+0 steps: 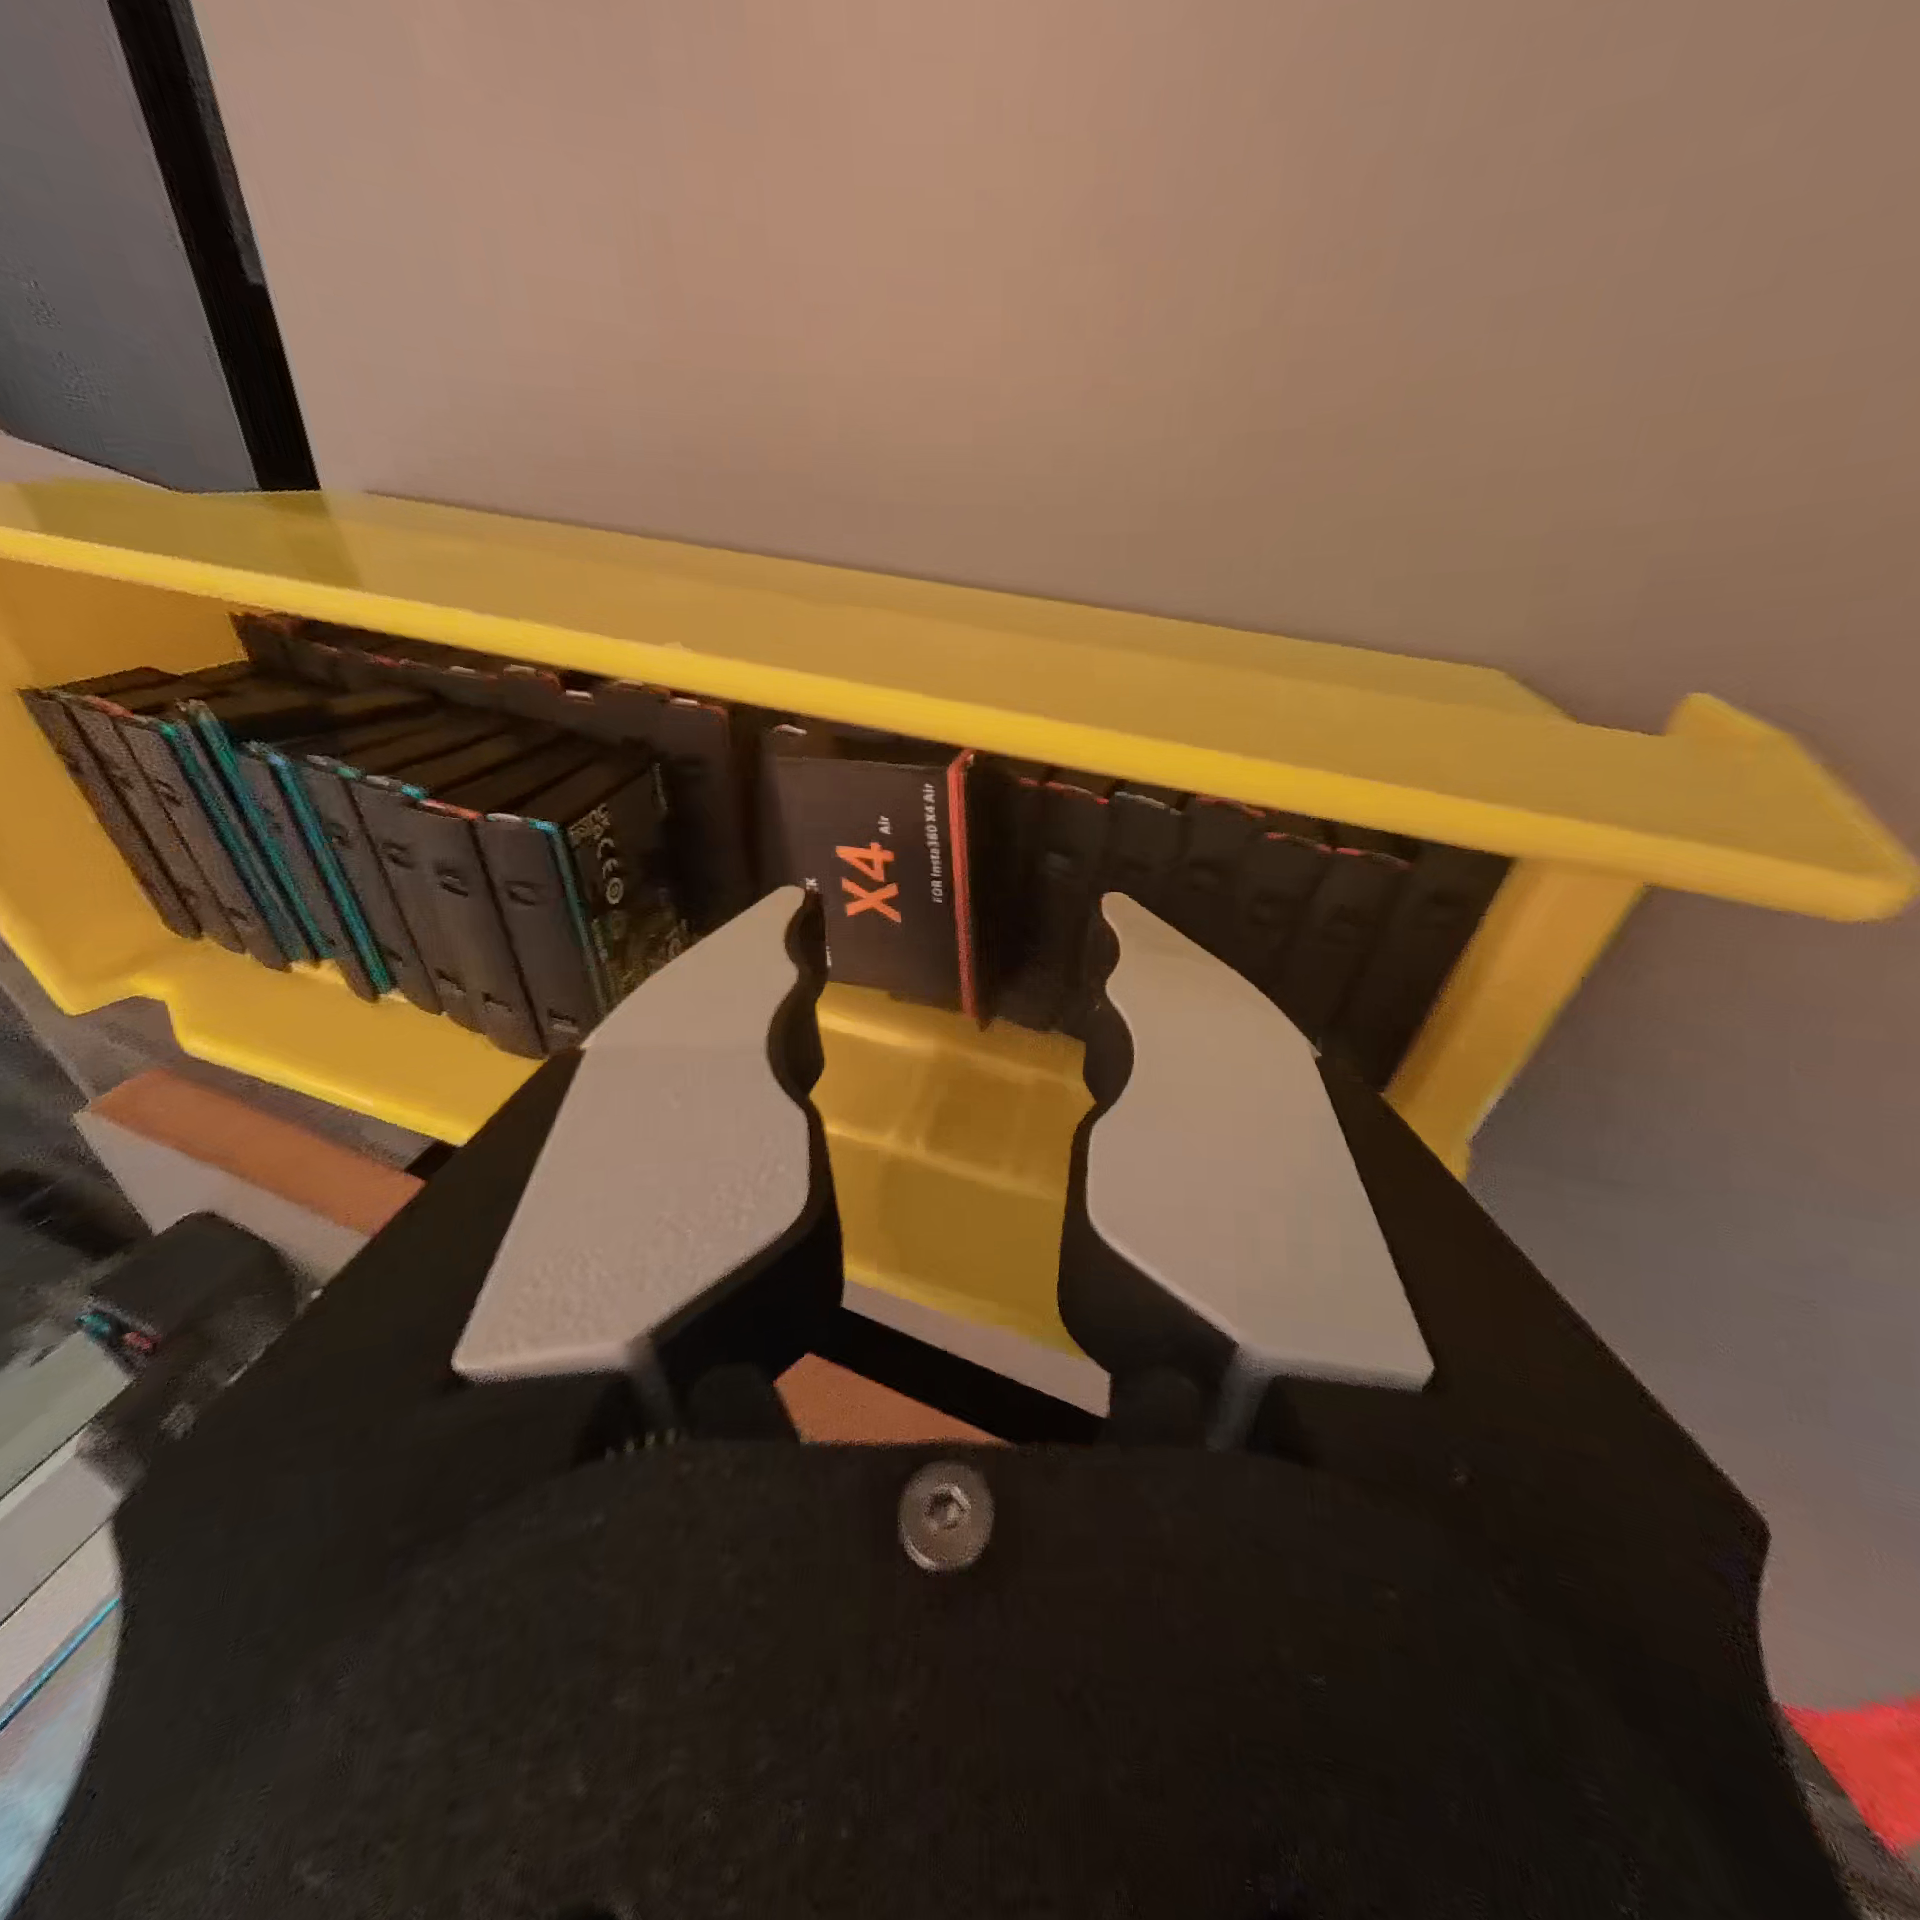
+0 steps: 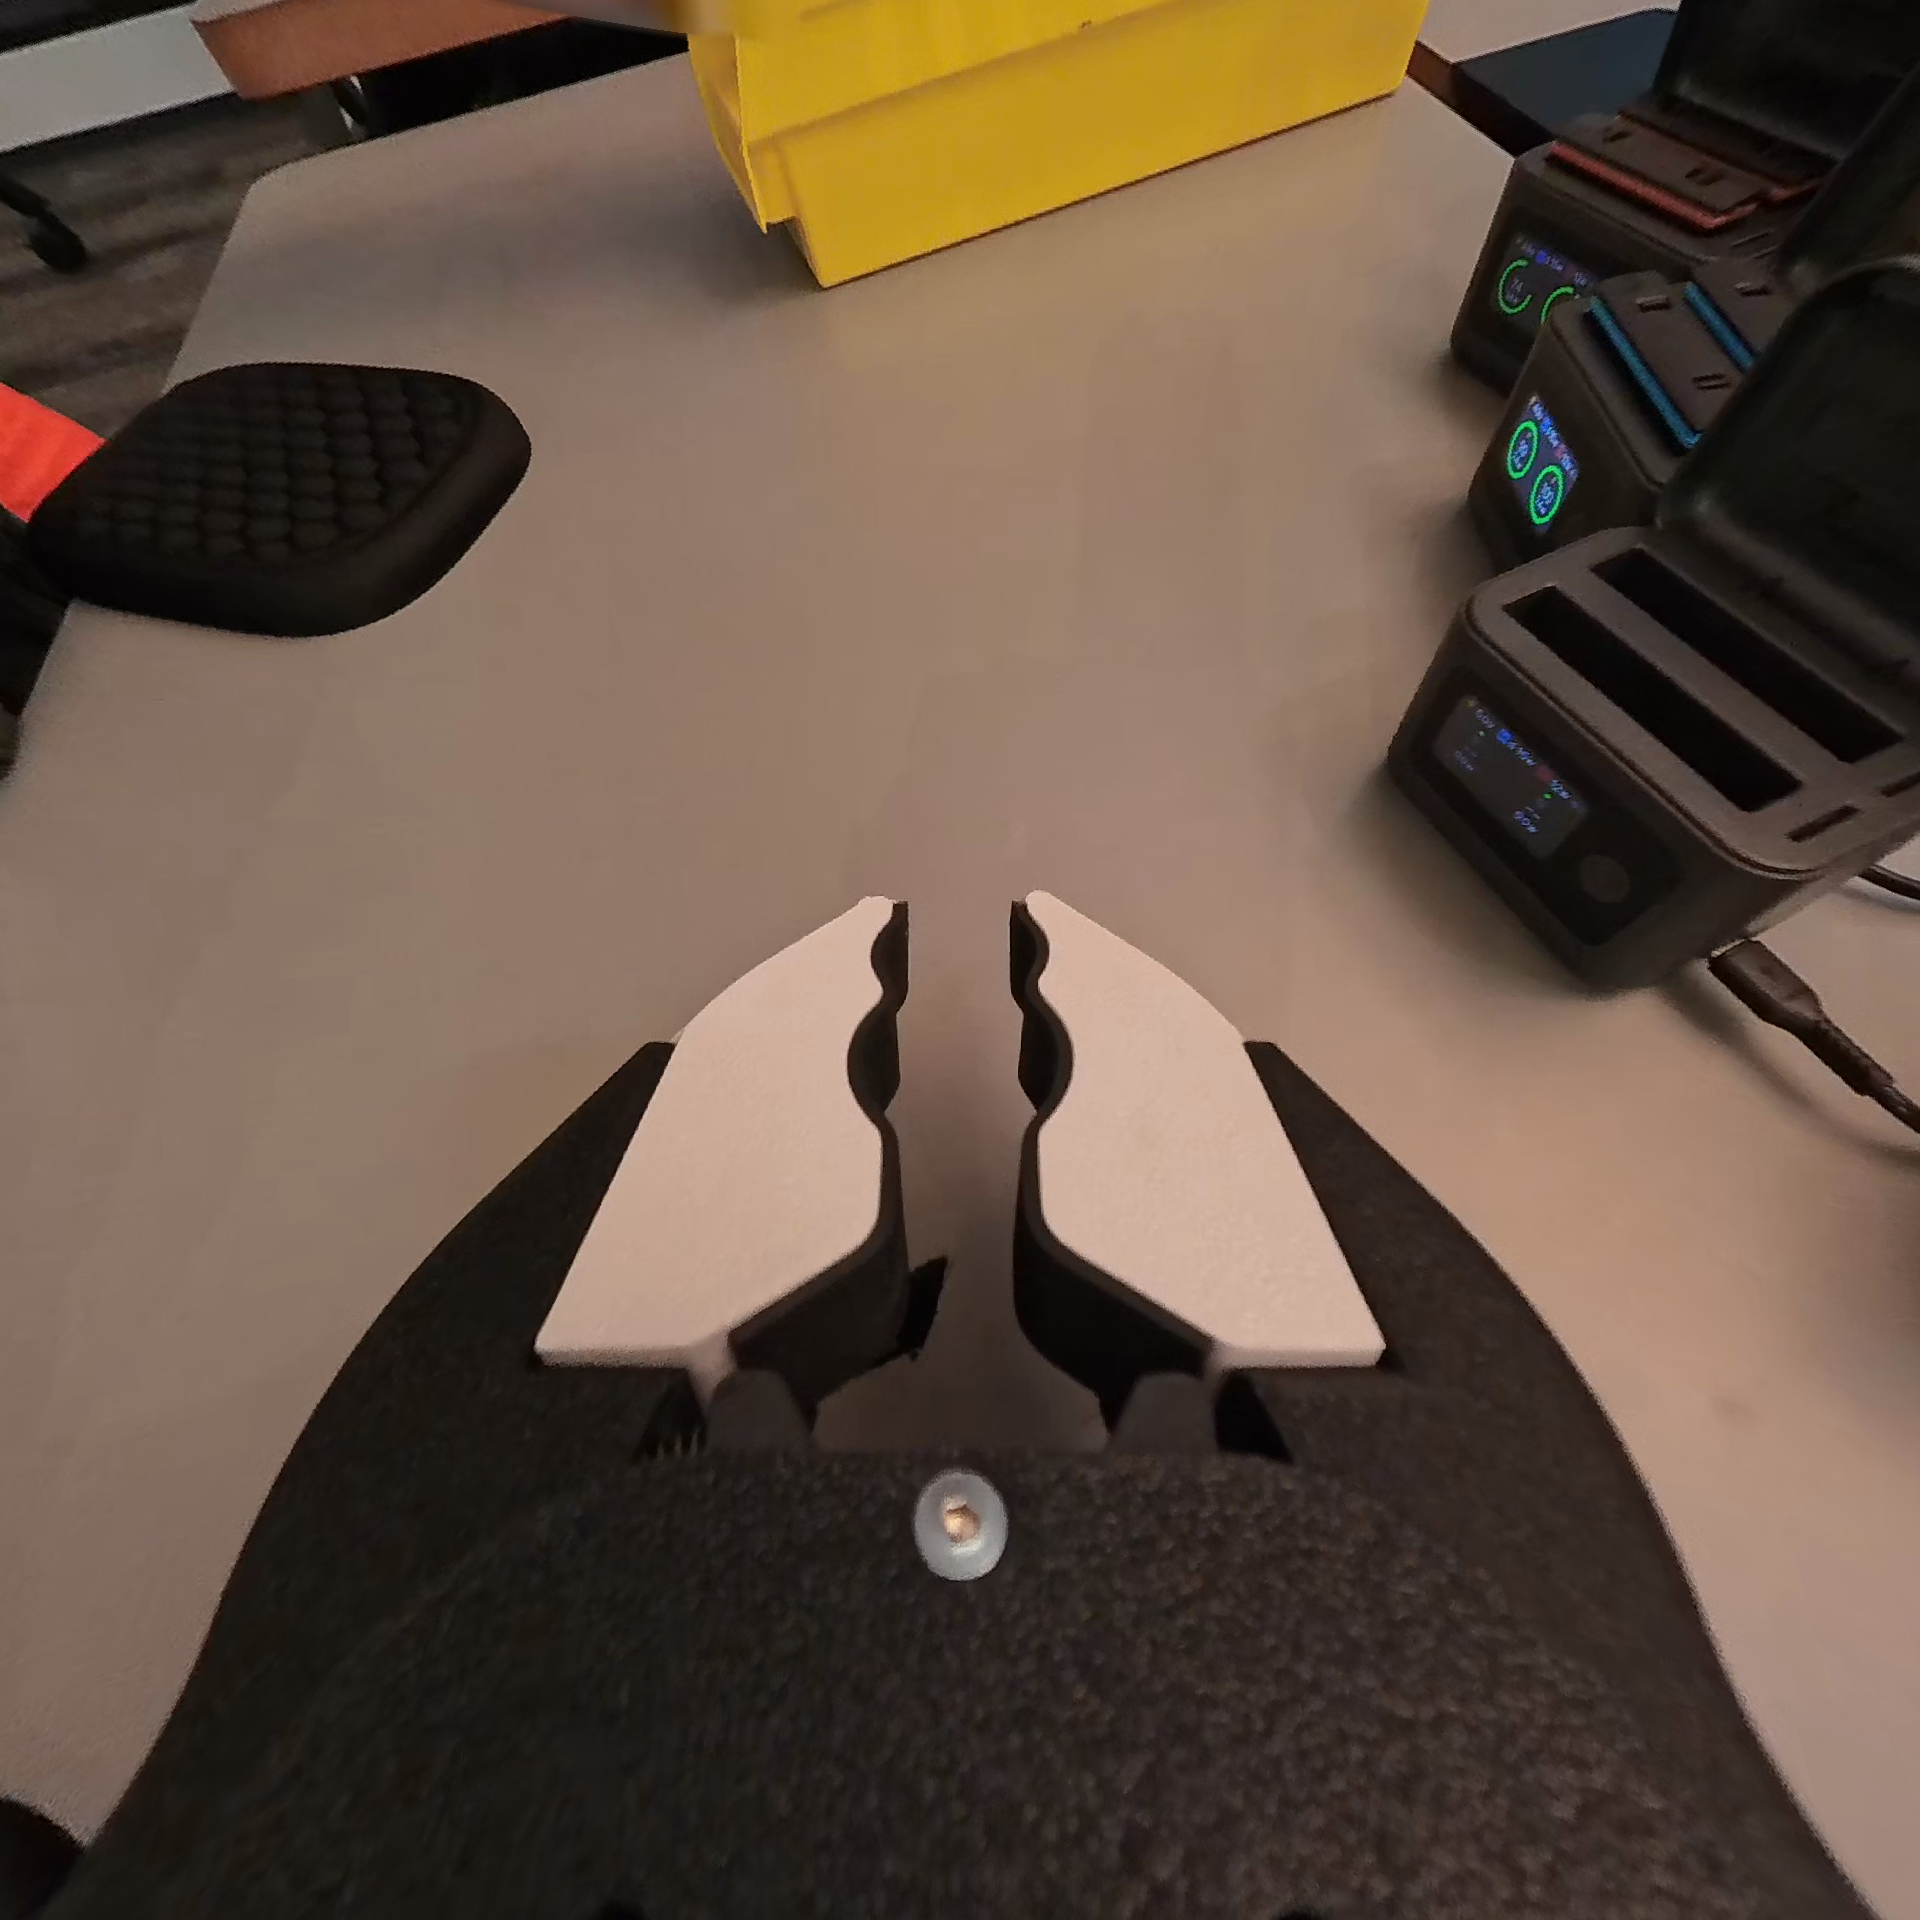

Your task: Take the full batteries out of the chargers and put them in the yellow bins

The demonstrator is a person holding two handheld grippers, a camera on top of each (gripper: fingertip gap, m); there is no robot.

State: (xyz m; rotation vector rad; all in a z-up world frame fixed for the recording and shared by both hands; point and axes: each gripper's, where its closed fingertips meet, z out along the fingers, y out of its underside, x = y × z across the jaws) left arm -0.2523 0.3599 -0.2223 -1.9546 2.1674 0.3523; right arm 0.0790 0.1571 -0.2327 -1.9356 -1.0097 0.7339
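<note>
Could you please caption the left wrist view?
Open left gripper faces a yellow bin packed with upright black batteries.

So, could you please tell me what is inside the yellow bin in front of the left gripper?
The yellow bin holds rows of upright black batteries, one turned face-out behind the open left gripper. The bin's rim hides the back row's tops, and its floor is mostly covered.

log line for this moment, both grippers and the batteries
left gripper: open, empty, at yellow bin | battery: standing in bin | right gripper: open, empty, over table | nearest charger: slots empty
</note>
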